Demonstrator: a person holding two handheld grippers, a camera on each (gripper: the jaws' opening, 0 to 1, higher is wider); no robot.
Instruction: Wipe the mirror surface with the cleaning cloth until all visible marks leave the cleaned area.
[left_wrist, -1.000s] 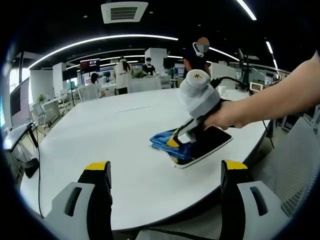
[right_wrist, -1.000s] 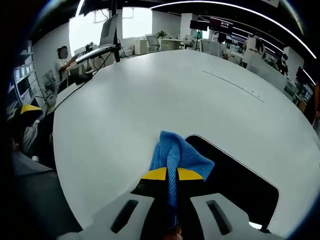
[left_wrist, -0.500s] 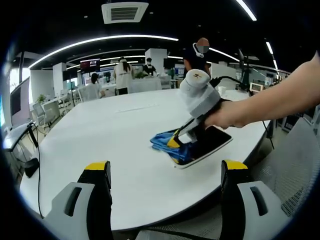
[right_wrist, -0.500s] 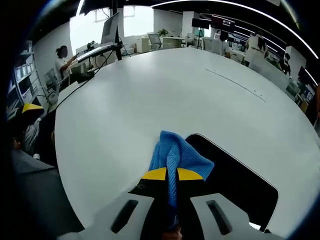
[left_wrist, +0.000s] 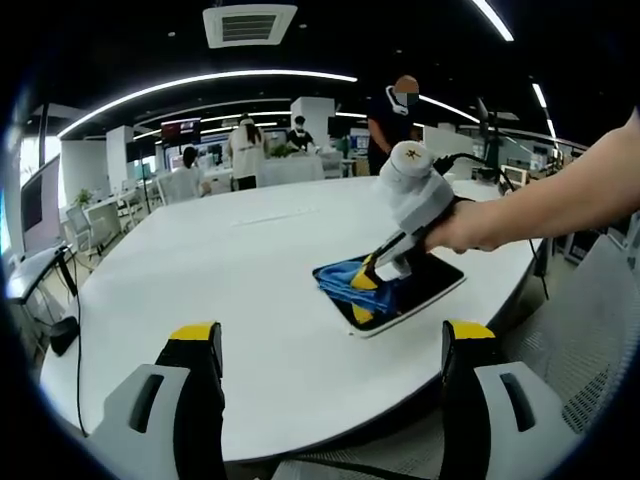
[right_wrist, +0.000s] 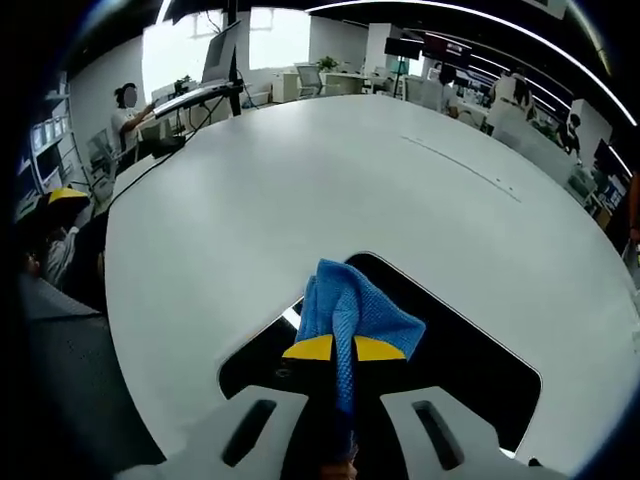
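Note:
A dark rectangular mirror (left_wrist: 425, 288) (right_wrist: 470, 362) with a white rim lies flat on the round white table (left_wrist: 230, 270). My right gripper (right_wrist: 337, 348) (left_wrist: 366, 280) is shut on a blue cleaning cloth (right_wrist: 352, 305) (left_wrist: 345, 280), and the cloth is pressed onto the mirror's glass near its left end. A person's hand (left_wrist: 470, 225) holds that gripper from the right. In the left gripper view my left gripper (left_wrist: 330, 350) hangs open over the table's near edge, well short of the mirror, with nothing between its jaws.
The table (right_wrist: 300, 180) stretches wide and bare around the mirror. Several people (left_wrist: 245, 150) stand behind it among desks and chairs. A seated person (right_wrist: 128, 108) is at a desk with a monitor. Cables (left_wrist: 60, 320) run at the table's left edge.
The right gripper has slid the blue cloth to the right, from the mirror's left edge further onto the glass. The left gripper has stayed where it was.

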